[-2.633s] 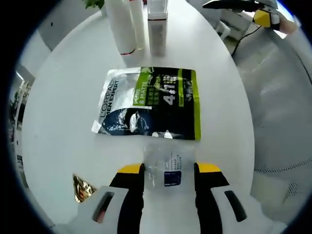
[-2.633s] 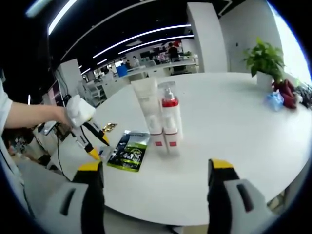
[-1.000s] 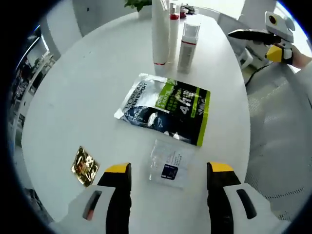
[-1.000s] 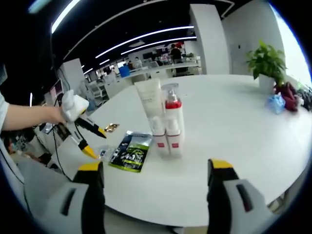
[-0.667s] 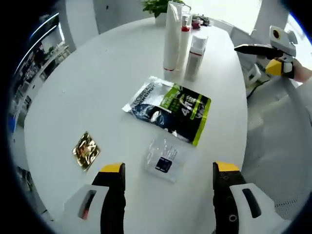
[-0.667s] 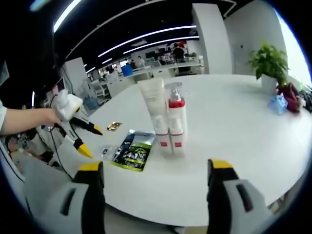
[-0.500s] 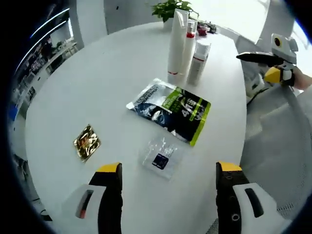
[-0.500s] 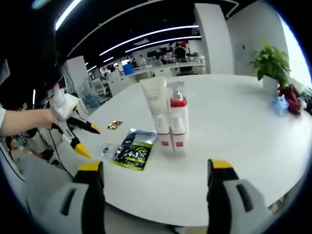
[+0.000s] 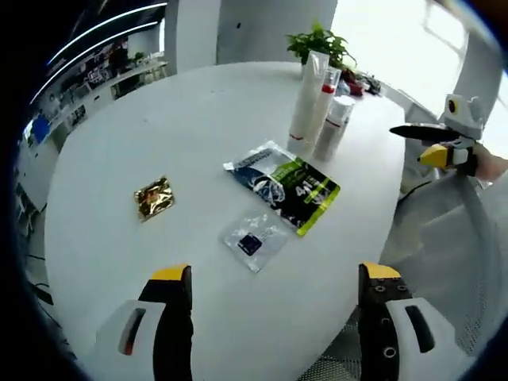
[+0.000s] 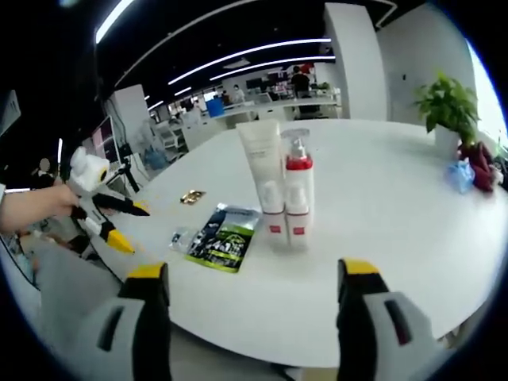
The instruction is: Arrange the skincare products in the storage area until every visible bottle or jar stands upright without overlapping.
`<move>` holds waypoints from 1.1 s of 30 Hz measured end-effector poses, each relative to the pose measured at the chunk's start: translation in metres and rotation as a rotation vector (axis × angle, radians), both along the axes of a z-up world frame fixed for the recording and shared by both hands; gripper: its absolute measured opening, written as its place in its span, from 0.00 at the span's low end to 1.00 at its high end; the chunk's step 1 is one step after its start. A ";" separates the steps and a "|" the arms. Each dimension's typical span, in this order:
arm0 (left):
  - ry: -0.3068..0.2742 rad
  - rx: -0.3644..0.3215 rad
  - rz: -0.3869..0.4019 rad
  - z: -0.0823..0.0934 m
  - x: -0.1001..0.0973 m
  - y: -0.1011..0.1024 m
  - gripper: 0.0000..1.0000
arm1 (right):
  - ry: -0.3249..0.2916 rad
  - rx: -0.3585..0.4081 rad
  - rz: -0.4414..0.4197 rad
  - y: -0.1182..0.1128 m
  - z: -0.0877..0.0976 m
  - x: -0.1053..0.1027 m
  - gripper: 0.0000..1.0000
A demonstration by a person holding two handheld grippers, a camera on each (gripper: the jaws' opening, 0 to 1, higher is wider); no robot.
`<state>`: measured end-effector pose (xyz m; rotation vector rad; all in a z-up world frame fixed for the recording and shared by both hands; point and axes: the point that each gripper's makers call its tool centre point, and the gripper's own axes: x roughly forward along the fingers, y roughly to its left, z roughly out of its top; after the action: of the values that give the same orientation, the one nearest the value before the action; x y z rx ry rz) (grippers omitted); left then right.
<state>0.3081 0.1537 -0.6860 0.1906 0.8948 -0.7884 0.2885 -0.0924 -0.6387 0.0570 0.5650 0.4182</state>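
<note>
A big round white table holds all the skincare things. Three tall ones stand up straight in a tight little group: a white tube resting on its cap, a pump bottle with a red band under its pump, and a smaller white bottle with a pale cap. They stand just beside each other, so close that I cannot tell if they touch. Red marks show low on the tube and the pump bottle, but the words there are too small to read.

Near them a dark blue and green pouch lies flat. It has a big "4" printed on it; the other writing is too small to read. Just beside it lies a little clear packet with a dark square inside. A small shiny gold packet lies flat too, well apart from the others. A green plant stands at the far side.

The left gripper hangs over the table edge, its yellow-tipped jaws spread wide with nothing between them. The right gripper is also spread wide and holds nothing.
</note>
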 end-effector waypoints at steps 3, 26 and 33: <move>0.003 -0.014 0.041 -0.001 -0.009 0.005 0.88 | 0.001 -0.004 0.009 0.001 -0.001 0.000 0.88; -0.156 -0.029 0.312 0.010 -0.026 0.040 0.97 | 0.005 -0.022 0.014 0.002 -0.002 -0.001 0.87; -0.165 -0.033 0.305 0.013 -0.019 0.038 0.97 | 0.002 -0.019 0.005 0.000 -0.001 -0.001 0.87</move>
<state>0.2889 0.1918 -0.6728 0.0855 0.7320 -0.4952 0.2877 -0.0920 -0.6399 0.0373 0.5708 0.4179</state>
